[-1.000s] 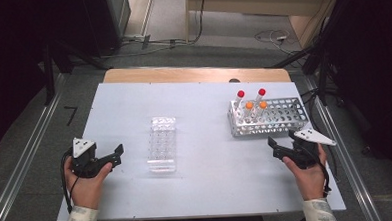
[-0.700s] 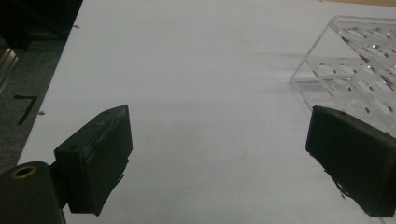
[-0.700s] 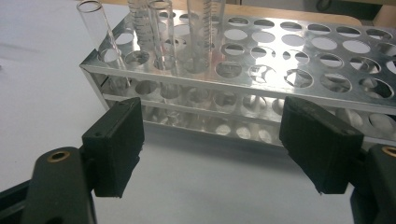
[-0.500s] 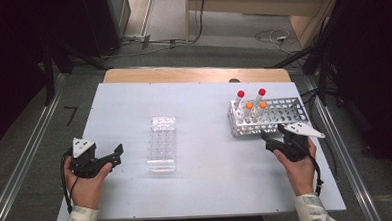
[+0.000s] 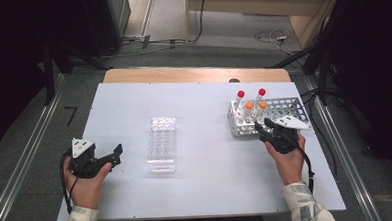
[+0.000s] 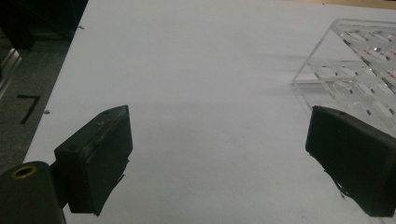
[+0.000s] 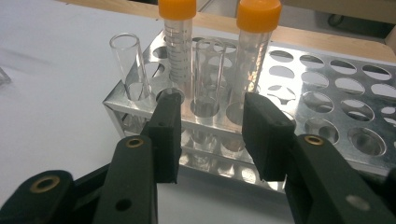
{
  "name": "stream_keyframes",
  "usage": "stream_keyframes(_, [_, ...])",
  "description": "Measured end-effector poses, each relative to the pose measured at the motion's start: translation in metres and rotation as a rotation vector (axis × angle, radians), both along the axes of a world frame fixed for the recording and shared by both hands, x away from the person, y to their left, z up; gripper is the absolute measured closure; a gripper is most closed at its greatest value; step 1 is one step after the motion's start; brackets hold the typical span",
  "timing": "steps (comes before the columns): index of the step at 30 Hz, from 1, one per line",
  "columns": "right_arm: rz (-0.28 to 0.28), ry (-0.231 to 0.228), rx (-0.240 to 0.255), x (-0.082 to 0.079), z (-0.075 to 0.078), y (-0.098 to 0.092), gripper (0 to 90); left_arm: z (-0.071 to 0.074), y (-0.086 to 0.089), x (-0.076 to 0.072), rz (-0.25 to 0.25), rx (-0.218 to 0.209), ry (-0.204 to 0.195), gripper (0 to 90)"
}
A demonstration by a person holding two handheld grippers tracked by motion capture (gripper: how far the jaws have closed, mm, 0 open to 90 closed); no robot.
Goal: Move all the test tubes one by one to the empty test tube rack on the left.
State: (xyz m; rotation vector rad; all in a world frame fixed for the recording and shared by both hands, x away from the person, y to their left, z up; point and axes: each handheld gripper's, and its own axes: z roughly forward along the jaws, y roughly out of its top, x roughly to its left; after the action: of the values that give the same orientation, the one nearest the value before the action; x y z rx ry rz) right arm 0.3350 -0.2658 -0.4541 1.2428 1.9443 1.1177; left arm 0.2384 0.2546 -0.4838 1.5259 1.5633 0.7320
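1. From the high view, the tips of the right hand-held gripper [image 5: 264, 125] were hard to make out against the metal rack [image 5: 289, 106], so whether they touched it could not be told there. The clear uncapped tubes were too faint to pick out from above.
2. In the left gripper view, the clear plastic rack [image 6: 355, 70] was cut off by the right edge of the picture, and one black jaw covered its near corner.
3. The metal rack was shiny, punched with rows of round holes, and stood near the desk's [image 5: 207, 190] right edge, toward the far side. It held two red-capped tubes [image 5: 240, 94] at the back and two orange-capped tubes [image 5: 249, 105] in front of them.
4. The right gripper view showed what the high view did not: a clear uncapped tube [image 7: 205, 74] in the front row stood in line with the gap between the jaws, with another open tube [image 7: 126, 60] to its left.
5. The right hand-held gripper [image 7: 212, 121] had just been closing its jaws; they stood partly apart at the rack's front edge, holding nothing, the pads not on any tube.
6. The left hand-held gripper [image 5: 113, 155] sat near the desk's left edge with jaws wide apart and nothing held, just left of the plastic rack at the desk's middle.
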Motion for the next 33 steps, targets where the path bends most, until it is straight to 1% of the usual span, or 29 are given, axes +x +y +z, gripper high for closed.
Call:
stream_keyframes(3, [-0.001,-0.005,-0.001,0.003,0.001,0.002,57.2,0.000,0.000,0.000,0.001,0.001,-0.002,7.9])
stream_keyframes(11, [-0.007,-0.003,0.002,0.011,0.001,0.007,63.4,0.000,0.000,0.000,0.001,0.001,0.000,7.9])
stream_keyframes(18, [-0.018,0.008,-0.001,0.018,-0.002,0.010,68.9,0.001,0.000,0.000,0.003,-0.001,-0.005,7.9])
stream_keyframes(23, [-0.012,0.006,0.003,0.019,-0.003,0.011,73.2,0.001,0.000,0.000,0.002,-0.002,-0.005,8.0])
stream_keyframes(27, [-0.010,0.004,0.000,0.019,-0.002,0.012,73.6,0.001,0.000,0.000,0.000,-0.003,-0.006,8.0])
stream_keyframes(30, [-0.011,-0.003,0.001,0.018,0.001,0.012,73.8,0.001,0.000,0.000,0.000,-0.004,-0.006,8.0])
stream_keyframes(31, [-0.009,-0.007,0.002,0.017,0.003,0.012,73.7,0.002,0.000,0.000,-0.002,-0.002,-0.006,8.0])
stream_keyframes(32, [-0.009,-0.019,0.009,0.015,0.009,0.011,73.8,0.002,0.000,0.000,-0.002,-0.001,-0.005,8.1])
stream_keyframes(33, [-0.009,-0.019,0.009,0.015,0.009,0.011,73.8,0.002,-0.001,-0.001,-0.003,-0.001,-0.005,8.1])
